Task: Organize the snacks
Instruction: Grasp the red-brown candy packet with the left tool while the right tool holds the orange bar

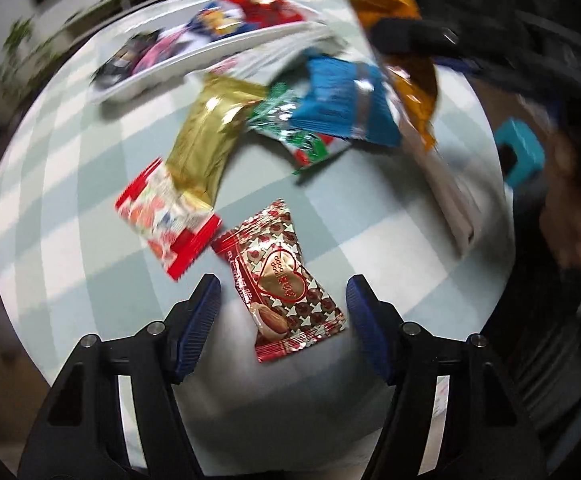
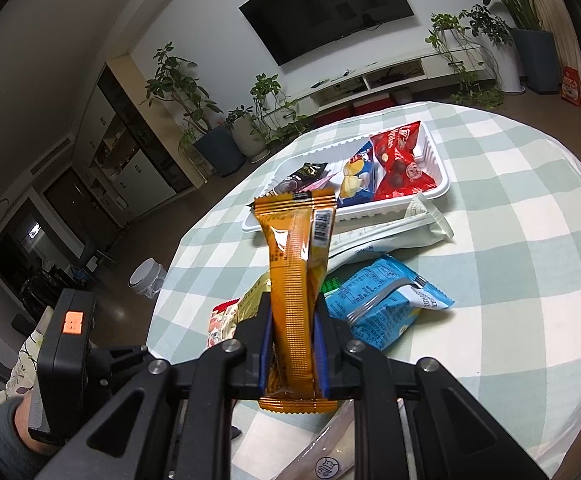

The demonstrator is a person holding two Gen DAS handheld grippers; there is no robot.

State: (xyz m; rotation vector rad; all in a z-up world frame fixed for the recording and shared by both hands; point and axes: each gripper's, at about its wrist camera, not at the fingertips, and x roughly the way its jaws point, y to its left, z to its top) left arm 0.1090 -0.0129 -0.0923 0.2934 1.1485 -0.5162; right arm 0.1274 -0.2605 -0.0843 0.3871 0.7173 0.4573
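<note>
From the left wrist view, the left hand-held gripper (image 1: pixel 282 316) points steeply down at the checked green-and-white surface (image 1: pixel 390 248), its blue pads spread to either side of a red-and-gold foil snack packet with a heart on it (image 1: pixel 280 282). The pads are not touching it. The packet's long axis runs slantwise between the pads, near the surface's near edge.

From the right wrist view, the right hand-held gripper (image 2: pixel 292 344) is pressed together on an upright orange foil snack stick (image 2: pixel 296 280). A white plastic tray (image 2: pixel 440 190) lies straight ahead, toward the far edge.
</note>
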